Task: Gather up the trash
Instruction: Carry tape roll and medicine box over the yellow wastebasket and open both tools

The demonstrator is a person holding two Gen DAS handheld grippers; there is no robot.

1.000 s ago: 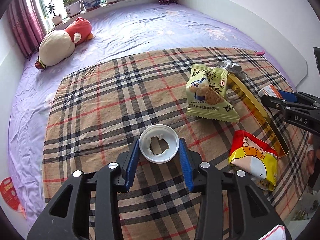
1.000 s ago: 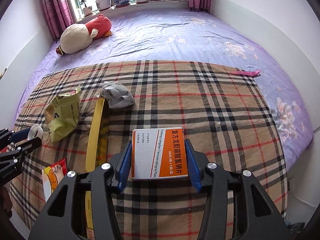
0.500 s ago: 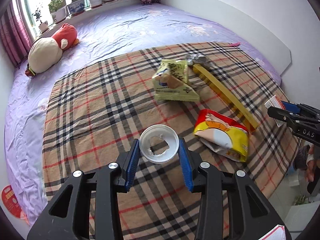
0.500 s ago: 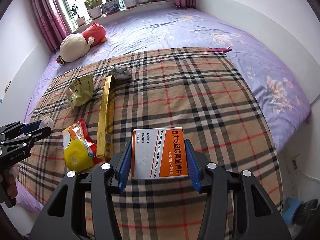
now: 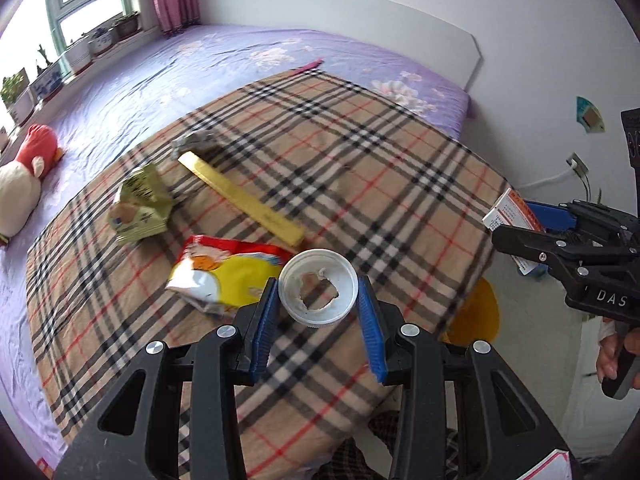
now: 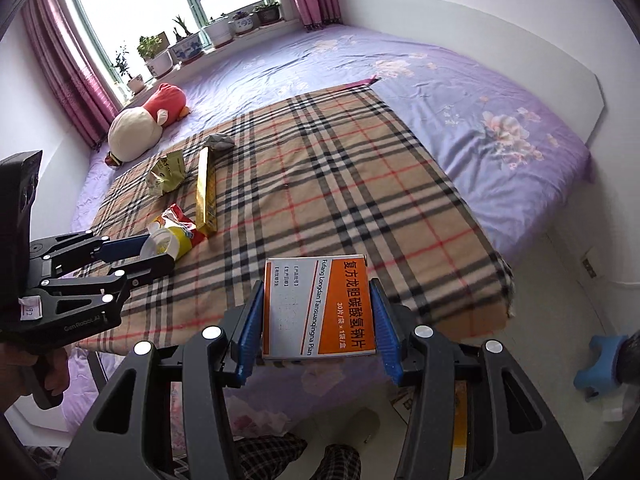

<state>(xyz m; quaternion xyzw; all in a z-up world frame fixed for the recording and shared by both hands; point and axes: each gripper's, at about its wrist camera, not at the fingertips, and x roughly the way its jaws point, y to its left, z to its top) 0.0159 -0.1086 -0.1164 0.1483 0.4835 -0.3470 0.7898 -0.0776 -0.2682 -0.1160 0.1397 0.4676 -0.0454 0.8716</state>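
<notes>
My left gripper (image 5: 318, 294) is shut on a white round lid with a torn foil seal (image 5: 318, 286), held above the near edge of the plaid blanket (image 5: 360, 152). My right gripper (image 6: 318, 316) is shut on an orange and white medicine box (image 6: 320, 308), held over the bed's near edge. It shows at the right of the left wrist view (image 5: 510, 216). On the blanket lie a red and yellow snack bag (image 5: 216, 276), a green snack bag (image 5: 140, 208), a long yellow box (image 5: 240, 196) and a grey crumpled wad (image 5: 196, 140).
A purple sheet (image 6: 480, 92) covers the bed. A plush toy (image 6: 144, 124) lies by the window sill with potted plants (image 6: 176, 48). A pink strip (image 5: 308, 67) lies at the blanket's far edge. A yellow object (image 5: 476, 312) and a blue stool (image 6: 600, 364) stand on the floor.
Both grippers have pulled back from the bed toward its near edge and swung right, each still holding its item. The trash on the blanket has not moved.
</notes>
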